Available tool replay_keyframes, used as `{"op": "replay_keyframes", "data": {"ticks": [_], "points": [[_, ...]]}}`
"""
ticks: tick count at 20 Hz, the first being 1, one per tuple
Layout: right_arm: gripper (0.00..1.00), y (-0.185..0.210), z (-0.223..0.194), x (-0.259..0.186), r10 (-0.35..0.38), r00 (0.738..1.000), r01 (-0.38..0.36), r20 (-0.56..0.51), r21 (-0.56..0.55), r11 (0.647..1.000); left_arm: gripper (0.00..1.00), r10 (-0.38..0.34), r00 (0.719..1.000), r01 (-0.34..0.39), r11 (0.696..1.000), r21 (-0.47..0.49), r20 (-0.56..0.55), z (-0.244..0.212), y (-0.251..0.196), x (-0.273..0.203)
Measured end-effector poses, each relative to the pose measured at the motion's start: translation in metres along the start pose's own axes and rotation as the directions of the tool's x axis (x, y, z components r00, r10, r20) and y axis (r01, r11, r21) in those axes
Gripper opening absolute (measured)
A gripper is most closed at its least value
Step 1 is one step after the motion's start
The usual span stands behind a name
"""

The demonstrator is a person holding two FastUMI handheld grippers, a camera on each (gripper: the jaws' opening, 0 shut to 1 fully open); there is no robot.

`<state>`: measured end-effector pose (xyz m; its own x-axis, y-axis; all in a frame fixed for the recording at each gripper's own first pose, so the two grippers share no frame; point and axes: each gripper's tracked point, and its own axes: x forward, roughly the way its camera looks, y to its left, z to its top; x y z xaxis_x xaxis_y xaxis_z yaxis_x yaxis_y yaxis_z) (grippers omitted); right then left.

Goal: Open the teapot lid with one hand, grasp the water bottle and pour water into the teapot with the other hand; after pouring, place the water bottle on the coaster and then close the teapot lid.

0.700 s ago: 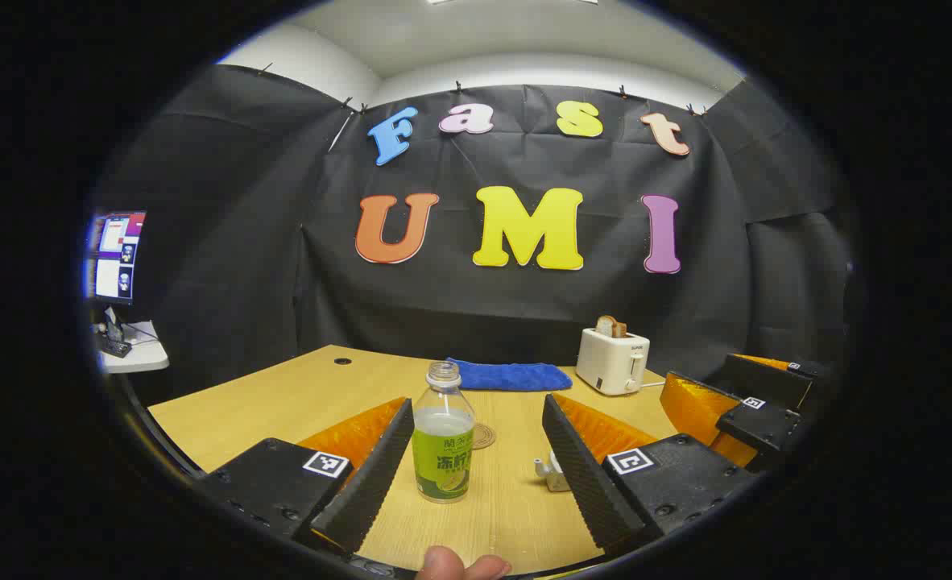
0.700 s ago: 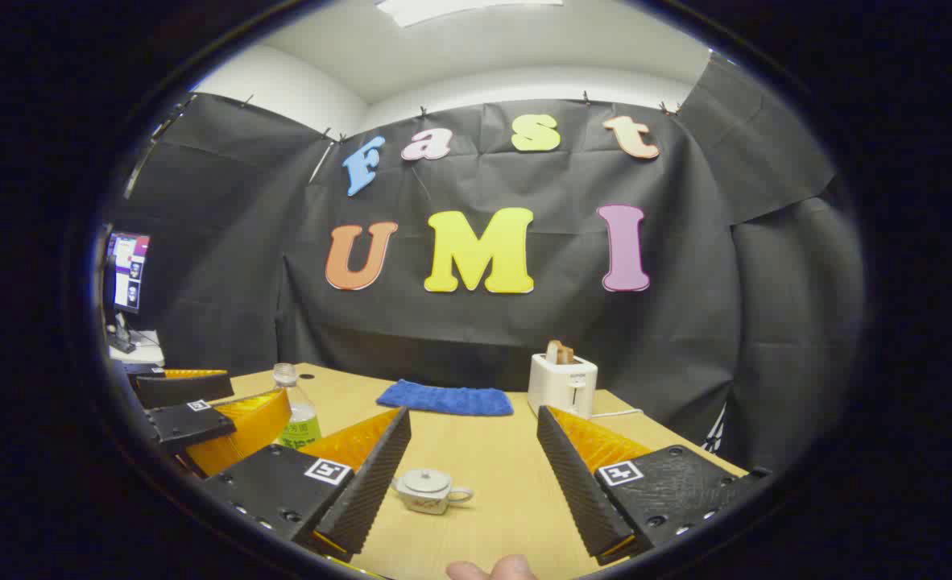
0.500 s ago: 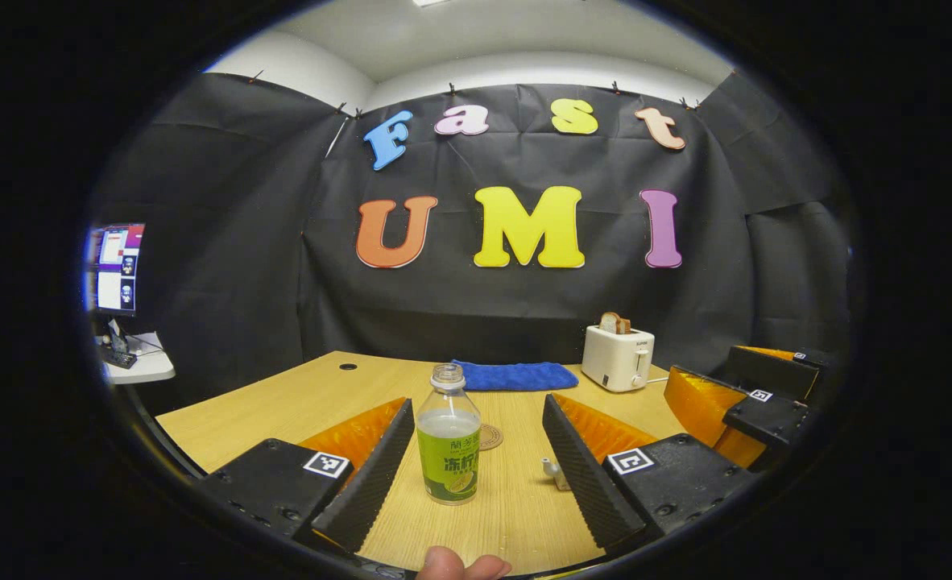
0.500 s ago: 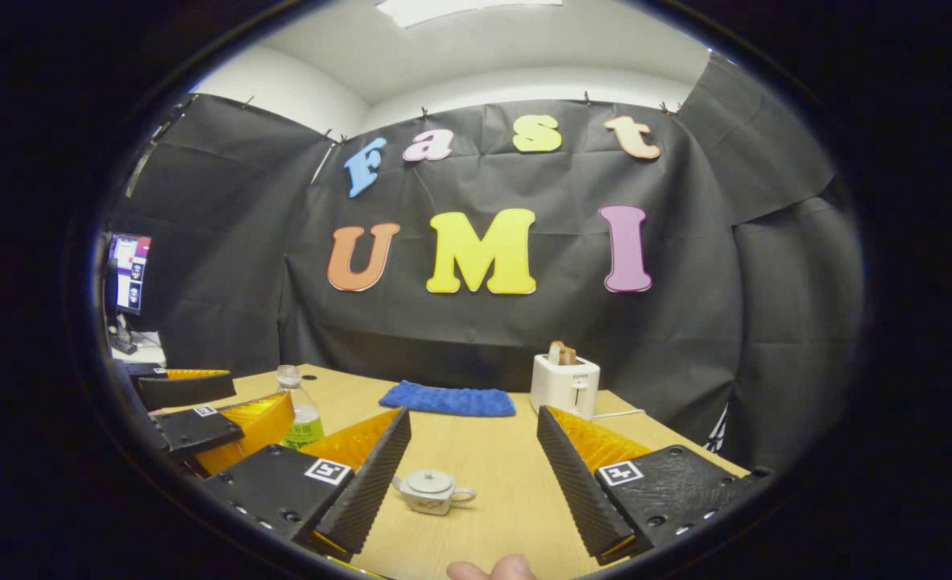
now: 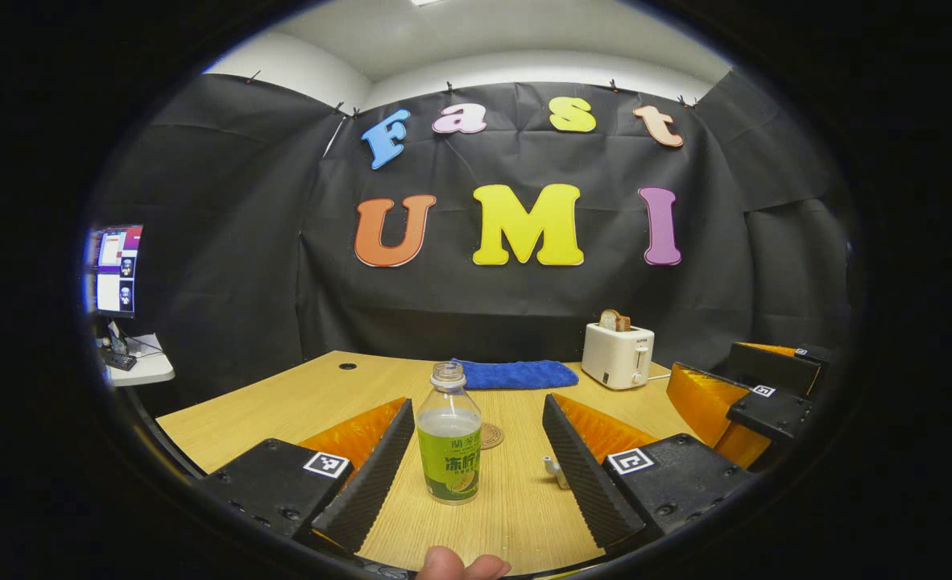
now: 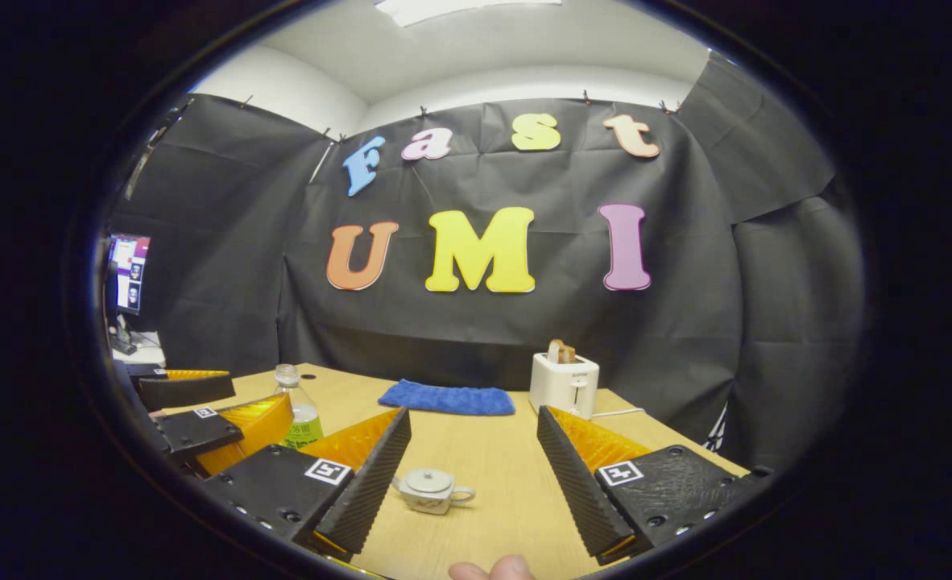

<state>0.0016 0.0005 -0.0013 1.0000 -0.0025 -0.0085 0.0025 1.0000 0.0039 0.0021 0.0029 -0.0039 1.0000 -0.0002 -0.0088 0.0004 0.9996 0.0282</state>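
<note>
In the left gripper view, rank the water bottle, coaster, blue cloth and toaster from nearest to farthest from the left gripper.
From the left gripper:
1. Water bottle, between its open fingers.
2. Coaster, just behind the bottle.
3. Blue cloth, far table edge, and toaster, far right: too close to call.

The left gripper is gaping wide, with a bottle standing between its fingers, touching neither, and bare table lying to either side. A small teapot is sitting just ahead of the wide-spread right gripper, nothing blocking the way. A blue cloth and toaster are standing well back by the wall.
</note>
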Motion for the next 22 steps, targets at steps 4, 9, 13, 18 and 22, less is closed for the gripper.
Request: {"op": "replay_keyframes", "data": {"ticks": [4,9,13,18,22], "points": [[0.97,0.001,-0.009,0.003,0.002,1.0,-0.002,-0.017,-0.001,1.0,1.0,0.005,1.0,-0.005,1.0,0.003,-0.003,0.0,0.002,0.001],[0.95,0.004,-0.019,0.011,0.008,0.999,-0.007,-0.032,0.002,1.0,1.0,0.015,1.0,-0.015,1.0,0.005,-0.001,0.001,0.005,0.0],[0.95,0.01,-0.04,0.024,0.025,0.998,-0.026,-0.056,-0.015,1.0,1.0,0.017,1.0,-0.017,1.0,0.003,-0.002,0.002,0.007,0.001],[0.95,0.023,-0.062,0.045,0.052,0.994,-0.052,-0.094,0.003,0.999,1.0,0.026,1.0,-0.026,1.0,-0.005,-0.008,0.001,0.014,0.001],[0.96,0.032,-0.087,0.071,0.069,0.987,-0.066,-0.143,0.022,0.998,1.0,0.048,0.999,-0.048,0.999,0.003,-0.016,0.0,0.023,0.003]]}}
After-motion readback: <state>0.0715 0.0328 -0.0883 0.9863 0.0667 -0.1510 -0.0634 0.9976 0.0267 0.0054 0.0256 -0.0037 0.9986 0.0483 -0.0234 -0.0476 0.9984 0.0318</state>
